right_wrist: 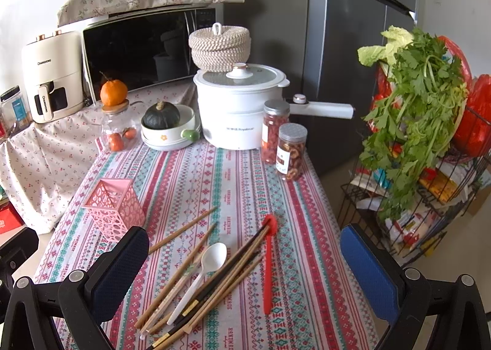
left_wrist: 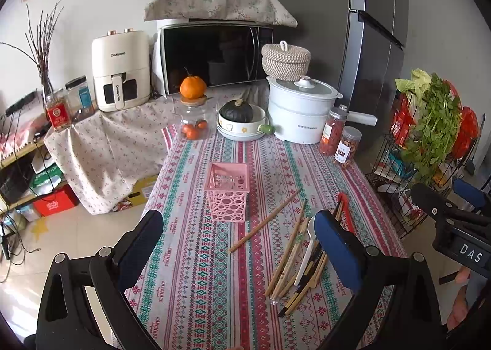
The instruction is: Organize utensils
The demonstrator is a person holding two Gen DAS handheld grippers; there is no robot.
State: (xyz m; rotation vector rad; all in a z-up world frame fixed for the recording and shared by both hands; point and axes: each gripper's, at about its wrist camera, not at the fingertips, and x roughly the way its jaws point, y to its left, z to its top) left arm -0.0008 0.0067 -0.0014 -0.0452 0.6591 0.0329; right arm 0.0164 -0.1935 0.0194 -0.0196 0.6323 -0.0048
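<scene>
A pink perforated utensil basket (left_wrist: 227, 193) (right_wrist: 115, 207) stands upright and empty on the patterned tablecloth. To its right lies a loose pile of wooden chopsticks (left_wrist: 291, 261) (right_wrist: 202, 282), a white plastic spoon (left_wrist: 307, 250) (right_wrist: 202, 270) and a red utensil (left_wrist: 346, 212) (right_wrist: 268, 261). One chopstick (left_wrist: 265, 221) lies apart, nearer the basket. My left gripper (left_wrist: 242, 245) is open and empty above the table's near end. My right gripper (right_wrist: 245, 273) is open and empty above the pile; its body shows in the left wrist view (left_wrist: 454, 221).
At the table's far end stand a white electric pot (left_wrist: 302, 110), two snack jars (left_wrist: 339, 141), a bowl with a dark squash (left_wrist: 241, 121) and a glass jar with an orange on top (left_wrist: 193, 113). A wire rack with greens (right_wrist: 420, 141) stands right of the table.
</scene>
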